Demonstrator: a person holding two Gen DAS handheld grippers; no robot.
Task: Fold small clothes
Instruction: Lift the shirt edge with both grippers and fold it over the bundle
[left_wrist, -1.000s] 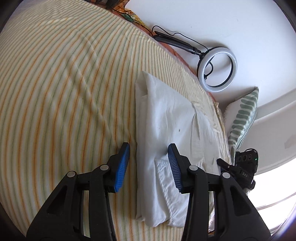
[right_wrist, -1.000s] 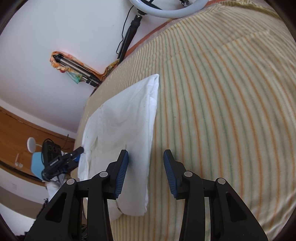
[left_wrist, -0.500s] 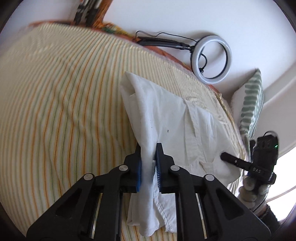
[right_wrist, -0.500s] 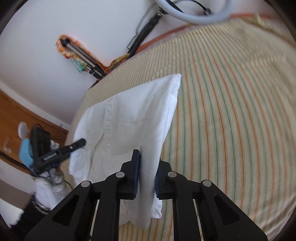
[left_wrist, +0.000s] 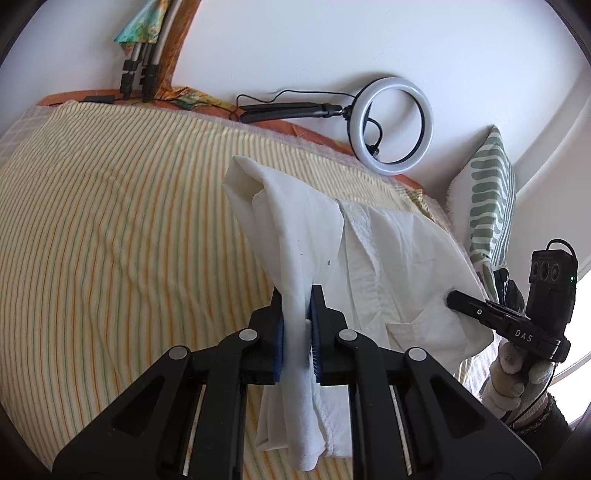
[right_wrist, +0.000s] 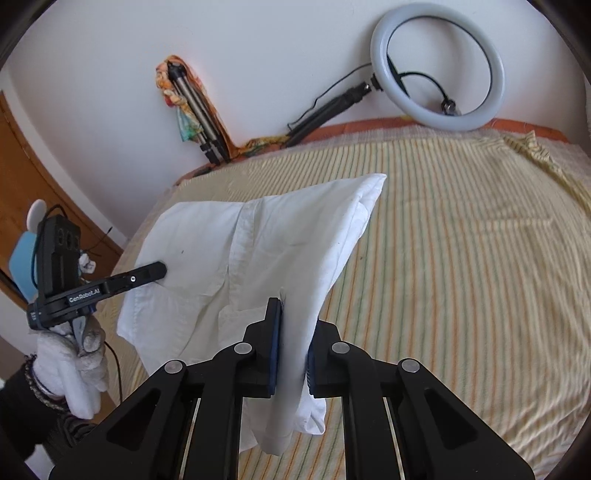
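Observation:
A white shirt (left_wrist: 388, 258) lies partly on the striped bed sheet (left_wrist: 110, 221), its near edge raised off the bed. My left gripper (left_wrist: 297, 325) is shut on one end of that edge, with cloth hanging below the pads. My right gripper (right_wrist: 291, 343) is shut on the other end of the white shirt (right_wrist: 229, 251), which slopes down from my pads to the bed. In the right wrist view the left gripper (right_wrist: 159, 271) comes in from the left, its tip on the cloth. A gloved hand (right_wrist: 77, 365) holds it. The right gripper (left_wrist: 452, 295) shows at the right of the left wrist view.
A ring light (right_wrist: 437, 66) on a black stand leans on the white wall behind the bed. A folded tripod (right_wrist: 195, 110) with a colourful cloth stands at the wall. A green-striped pillow (left_wrist: 487, 206) lies at the bed's right end. Brown wooden furniture (right_wrist: 22, 166) stands at the left.
Both grippers have gone from open to shut on the shirt's near edge. They have risen with it, so that edge now hangs off the bed.

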